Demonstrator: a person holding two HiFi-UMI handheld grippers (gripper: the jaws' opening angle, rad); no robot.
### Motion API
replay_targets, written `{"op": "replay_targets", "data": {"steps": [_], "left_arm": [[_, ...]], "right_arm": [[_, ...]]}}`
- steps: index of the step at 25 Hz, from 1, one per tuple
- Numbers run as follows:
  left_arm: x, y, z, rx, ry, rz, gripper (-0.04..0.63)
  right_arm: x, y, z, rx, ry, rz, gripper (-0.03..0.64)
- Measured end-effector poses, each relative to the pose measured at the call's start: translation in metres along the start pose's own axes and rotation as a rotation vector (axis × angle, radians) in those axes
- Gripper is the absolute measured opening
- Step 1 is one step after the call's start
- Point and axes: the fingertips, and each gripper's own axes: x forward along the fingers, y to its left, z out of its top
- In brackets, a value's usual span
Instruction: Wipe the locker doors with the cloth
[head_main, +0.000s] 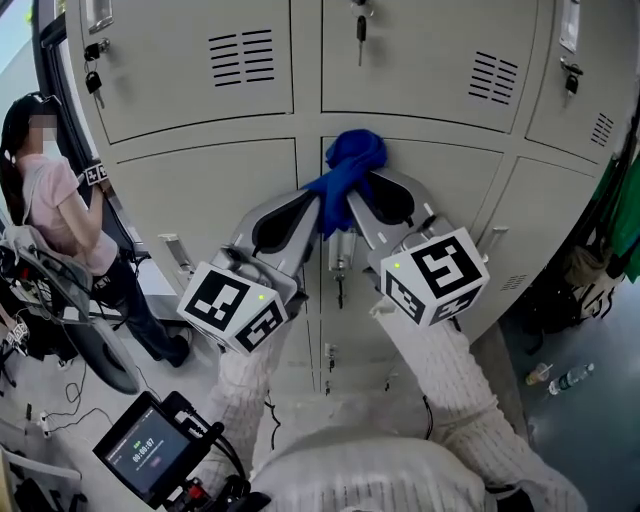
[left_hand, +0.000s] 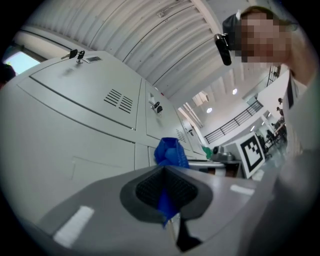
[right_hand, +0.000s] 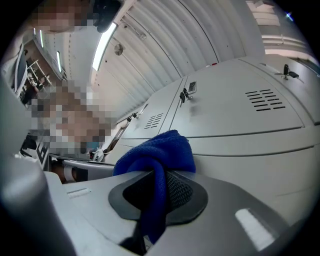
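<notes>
One bunched, deep-blue cloth (head_main: 350, 165) against grey locker doors (head_main: 200, 190).

Person (head_main: 55, 205) in pink top at left; small screen (head_main: 150, 455) below; bottle (head_main: 572, 378) on floor right.

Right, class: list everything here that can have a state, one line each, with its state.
locker doors: closed.
blue cloth: bunched, clamped from both sides.
left gripper: shut on the blue cloth.
right gripper: shut on the blue cloth.
key: hanging in its lock.
screen: lit.
</notes>
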Motion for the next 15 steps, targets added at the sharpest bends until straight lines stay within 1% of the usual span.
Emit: {"op": "replay_targets", "data": {"steps": [3,6,8,13,15], "left_arm": [[-0.004,-0.002,-0.01,-0.016,0.015,0.005,0.006],[-0.007,-0.006,-0.021,0.001,0.037,0.02,0.006],[-0.01,-0.008,-0.03,-0.001,0.053,0.029,0.006],[-0.018,-0.017,-0.067,-0.063,0.103,0.04,0.006],[-0.022,-0.023,-0.084,-0.094,0.131,0.046,0.006]], "right_arm": [[-0.005,0.005,-0.014,0.013,0.022,0.003,0.051],[-0.01,0.009,-0.029,0.029,0.046,0.01,0.051],[-0.015,0.012,-0.041,0.035,0.066,0.015,0.051],[-0.027,0.018,-0.072,0.071,0.112,0.022,0.051],[-0.034,0.021,-0.084,0.099,0.114,0.019,0.051]]}}
